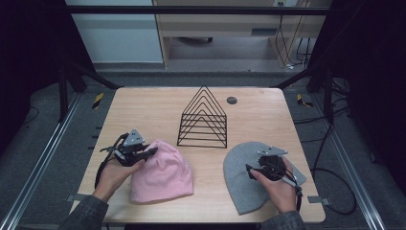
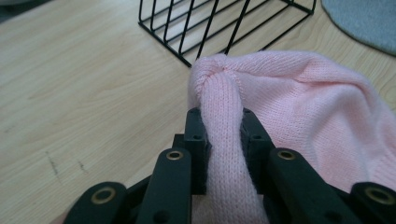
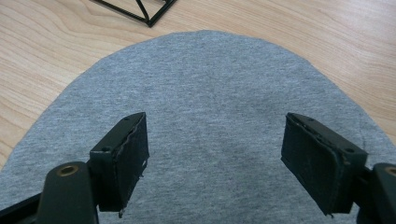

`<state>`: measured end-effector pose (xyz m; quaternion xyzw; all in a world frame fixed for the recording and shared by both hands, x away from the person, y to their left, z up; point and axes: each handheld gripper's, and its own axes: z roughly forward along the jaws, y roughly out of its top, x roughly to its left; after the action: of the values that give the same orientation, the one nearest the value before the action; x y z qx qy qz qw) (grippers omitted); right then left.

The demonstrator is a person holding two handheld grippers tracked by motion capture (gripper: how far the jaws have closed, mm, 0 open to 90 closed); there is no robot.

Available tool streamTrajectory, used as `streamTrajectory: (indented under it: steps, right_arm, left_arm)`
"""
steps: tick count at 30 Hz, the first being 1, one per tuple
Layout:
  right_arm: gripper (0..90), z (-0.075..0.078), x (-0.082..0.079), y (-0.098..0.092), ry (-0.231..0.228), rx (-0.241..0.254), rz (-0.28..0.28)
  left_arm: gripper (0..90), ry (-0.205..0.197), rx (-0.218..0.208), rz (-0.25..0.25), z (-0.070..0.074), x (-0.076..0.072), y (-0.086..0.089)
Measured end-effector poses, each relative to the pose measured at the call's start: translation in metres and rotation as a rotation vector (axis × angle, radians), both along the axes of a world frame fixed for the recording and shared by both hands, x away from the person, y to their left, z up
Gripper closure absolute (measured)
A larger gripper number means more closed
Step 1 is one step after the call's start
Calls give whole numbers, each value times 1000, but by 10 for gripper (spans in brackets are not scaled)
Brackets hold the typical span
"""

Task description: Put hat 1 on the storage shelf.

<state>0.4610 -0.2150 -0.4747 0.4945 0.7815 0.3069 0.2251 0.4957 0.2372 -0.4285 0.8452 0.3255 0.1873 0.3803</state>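
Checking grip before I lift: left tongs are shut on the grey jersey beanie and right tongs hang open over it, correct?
Not quite. The left tongs are shut on the pink knitted beanie, as the left gripper view shows. The right tongs do hang open over the grey jersey beanie.

A pink knit beanie (image 1: pixel 163 173), its top edge pinched up, lies left of a flat grey beanie (image 1: pixel 242 177) on the table.
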Motion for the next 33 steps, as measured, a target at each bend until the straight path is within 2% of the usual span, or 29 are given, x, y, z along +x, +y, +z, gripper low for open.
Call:
streamTrajectory:
  steps: [2,7,10,16,20,28,29,33]
  right_arm:
    - [229,0,0,0,0,1,-1]
    - [231,3,-1,1,-18,12,0]
    - [240,5,-1,2,-35,19,8]
    - [262,6,-2,3,-44,36,6]
    - [299,8,-1,3,-69,54,13]
    - [340,11,-4,8,-92,71,55]
    - [355,14,-5,13,-100,91,72]
    - [386,21,-5,27,-129,115,116]
  left_arm:
    - [767,-17,-6,-2,6,-3,-1]
    - [770,-43,14,-19,21,-10,-7]
    - [770,-76,34,-29,36,-13,-11]
    - [770,-98,26,-40,50,-15,-16]
    - [771,-117,42,-51,60,-18,-17]
    - [771,-144,50,-54,77,-18,-18]
    - [771,-144,41,-54,79,-18,-18]
    - [771,-159,50,-57,88,-18,-17]
